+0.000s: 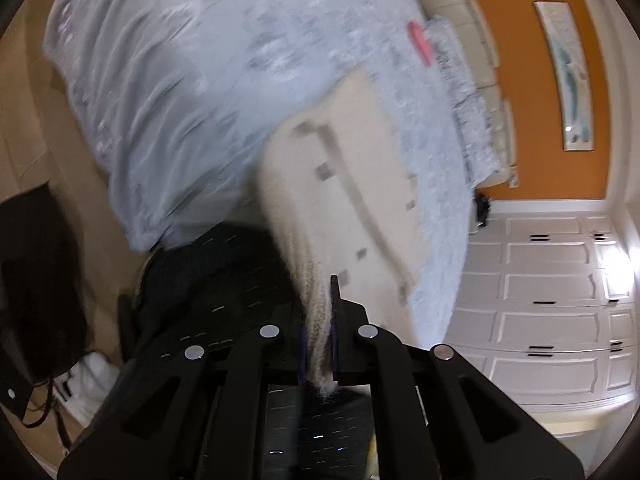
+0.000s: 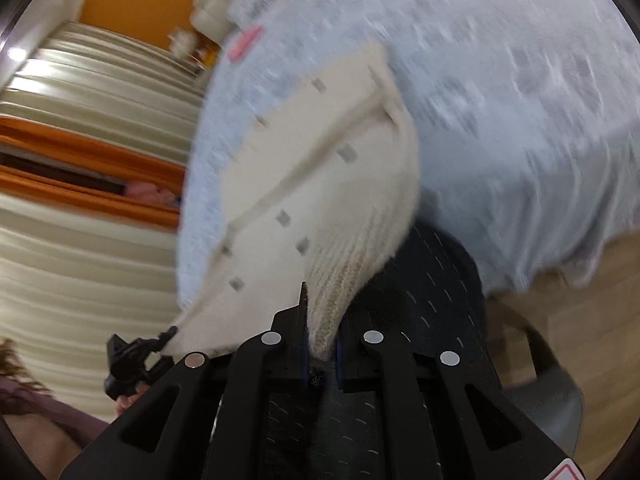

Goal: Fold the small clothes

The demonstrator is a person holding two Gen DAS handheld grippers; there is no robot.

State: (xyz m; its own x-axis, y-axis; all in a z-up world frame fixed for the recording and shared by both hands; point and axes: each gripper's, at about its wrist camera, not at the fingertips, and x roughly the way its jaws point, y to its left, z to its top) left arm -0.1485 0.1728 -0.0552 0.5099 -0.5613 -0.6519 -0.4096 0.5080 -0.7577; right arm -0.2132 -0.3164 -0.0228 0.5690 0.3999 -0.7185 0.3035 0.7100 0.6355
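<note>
Cream knit garment [image 1: 352, 184], motion-blurred, ribbed corners pinched in left gripper [image 1: 320, 336] and right gripper [image 2: 320, 332], far edge indistinct.

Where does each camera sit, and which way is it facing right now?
Left wrist: rides the left tool, looks down along it at the cream knit garment it pinches, over the bed.
Right wrist: rides the right tool, same downward aim; left tool shows at lower left.
Shared: garment, bed, pink item.
</note>
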